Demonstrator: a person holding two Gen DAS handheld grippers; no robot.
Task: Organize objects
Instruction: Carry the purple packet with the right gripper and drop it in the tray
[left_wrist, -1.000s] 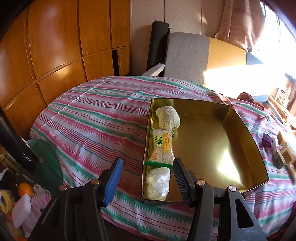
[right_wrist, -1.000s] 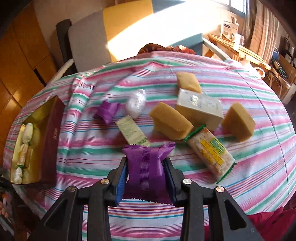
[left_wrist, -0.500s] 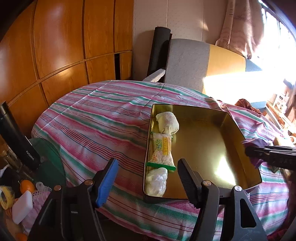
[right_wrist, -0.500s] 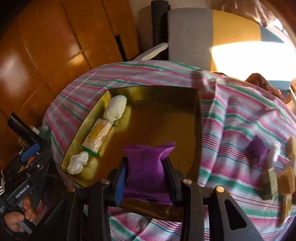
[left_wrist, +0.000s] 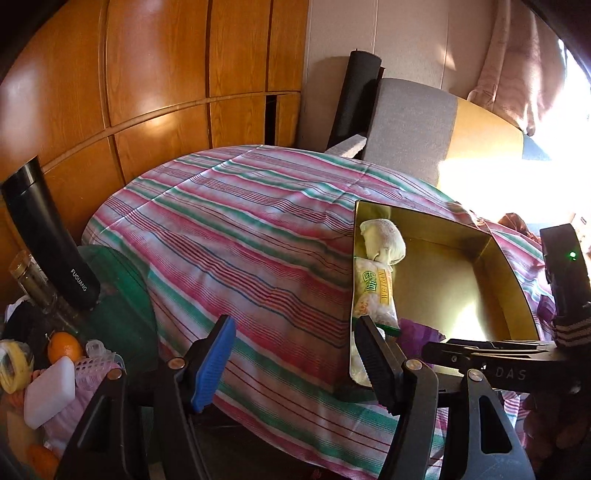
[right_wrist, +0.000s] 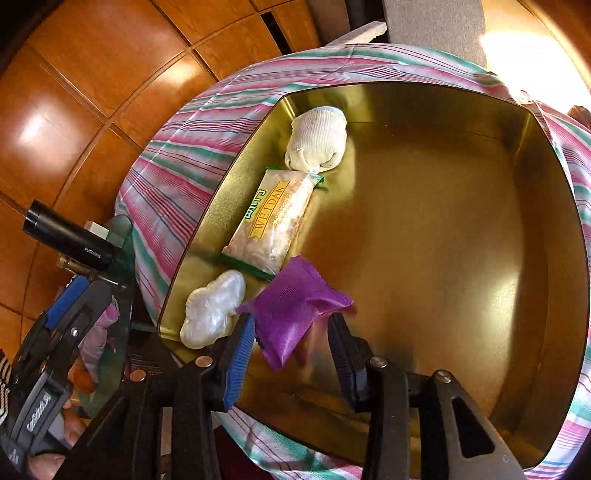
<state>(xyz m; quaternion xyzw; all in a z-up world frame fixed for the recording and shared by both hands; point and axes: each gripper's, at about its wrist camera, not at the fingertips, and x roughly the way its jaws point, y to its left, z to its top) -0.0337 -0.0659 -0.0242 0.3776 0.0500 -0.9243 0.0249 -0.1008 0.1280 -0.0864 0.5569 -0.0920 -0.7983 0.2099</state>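
A striped cloth (right_wrist: 177, 173) drapes the round table. On it sits a glossy gold tin (right_wrist: 443, 229), rectangular with rounded corners. At frame bottom the right gripper (right_wrist: 291, 343) tilts steeply into it, jaws opening, a crinkly purple packet (right_wrist: 291, 314) loose and tilted between them. At lower left the left gripper (left_wrist: 295, 354) hangs spread, holding nothing.

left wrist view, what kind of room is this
Probably a lived-in home room, a living or dining area: a table under a striped cloth, a grey and yellow sofa behind it, and wood-panelled cabinets along the wall.
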